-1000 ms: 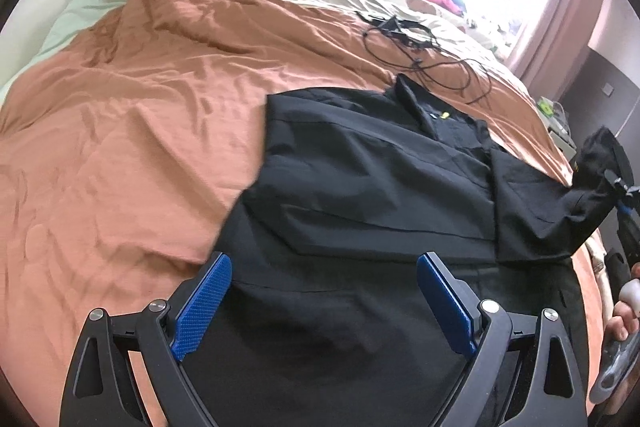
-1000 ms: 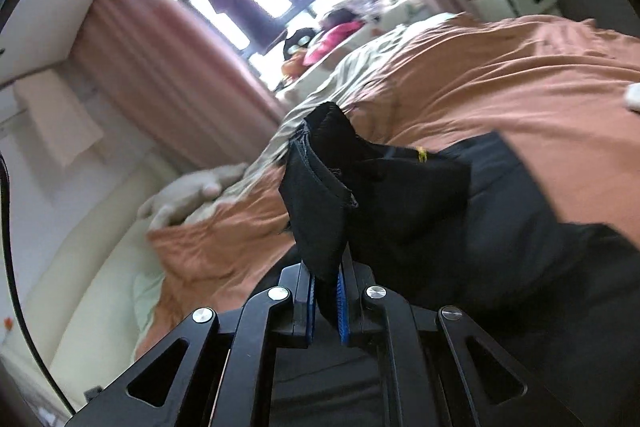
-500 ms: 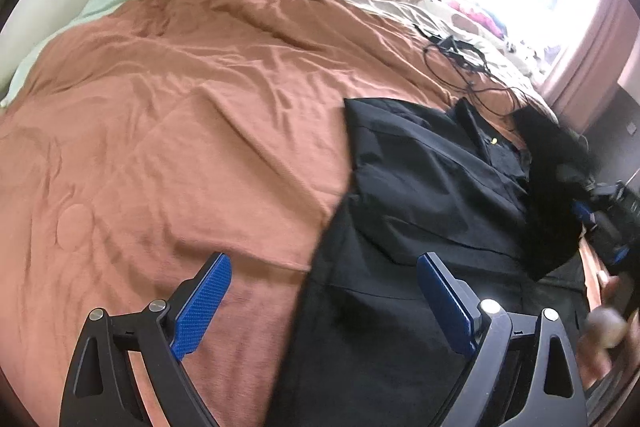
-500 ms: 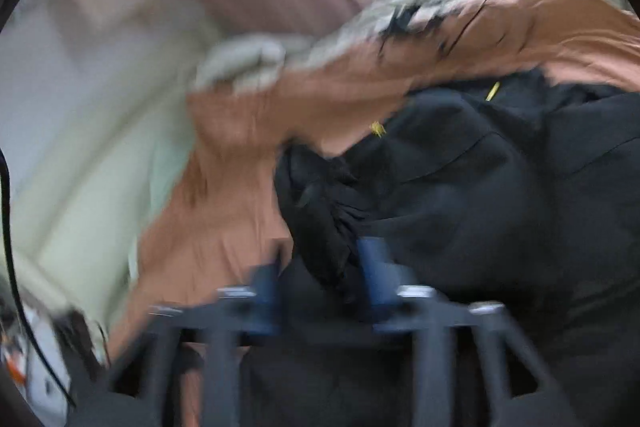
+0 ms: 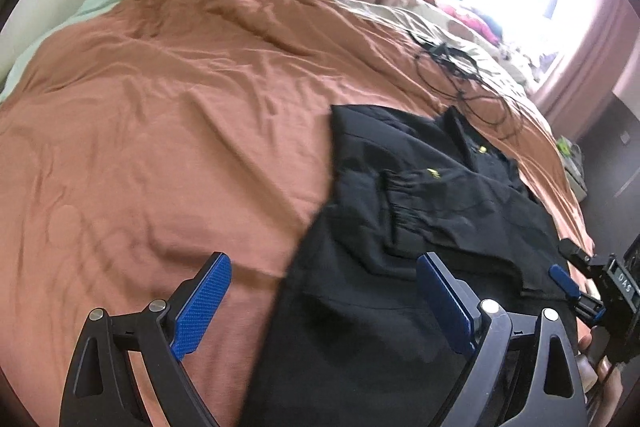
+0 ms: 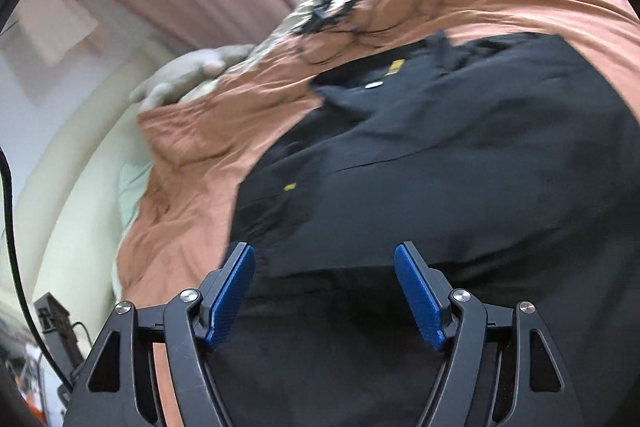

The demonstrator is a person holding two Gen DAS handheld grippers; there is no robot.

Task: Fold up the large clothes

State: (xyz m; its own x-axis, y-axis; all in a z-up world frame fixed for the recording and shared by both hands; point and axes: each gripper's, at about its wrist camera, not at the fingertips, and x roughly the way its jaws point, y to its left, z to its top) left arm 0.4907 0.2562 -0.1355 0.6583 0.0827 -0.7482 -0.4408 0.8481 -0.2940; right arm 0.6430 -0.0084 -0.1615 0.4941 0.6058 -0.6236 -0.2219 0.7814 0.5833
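Rust-orange bedspread [image 5: 160,131] under everything. Left tongs [image 5: 320,311] spread wide, empty, low over near hem of black jacket [image 5: 420,227]. Right tongs [image 6: 324,295] also apart, nothing between the pads, just above the cloth. Sleeve [image 5: 424,203] laid across jacket's chest: 1 side fold apparently done. Next likely calls for gripping the near hem and carrying it toward the far collar. Jacket's right edge cut off; cable tangle [image 5: 460,75] beyond, blurred.

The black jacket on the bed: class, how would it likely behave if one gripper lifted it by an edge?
The black jacket would probably droop; its folded sleeve lies creased and slack. It likely drags over the orange bedspread rather than sliding stiffly.
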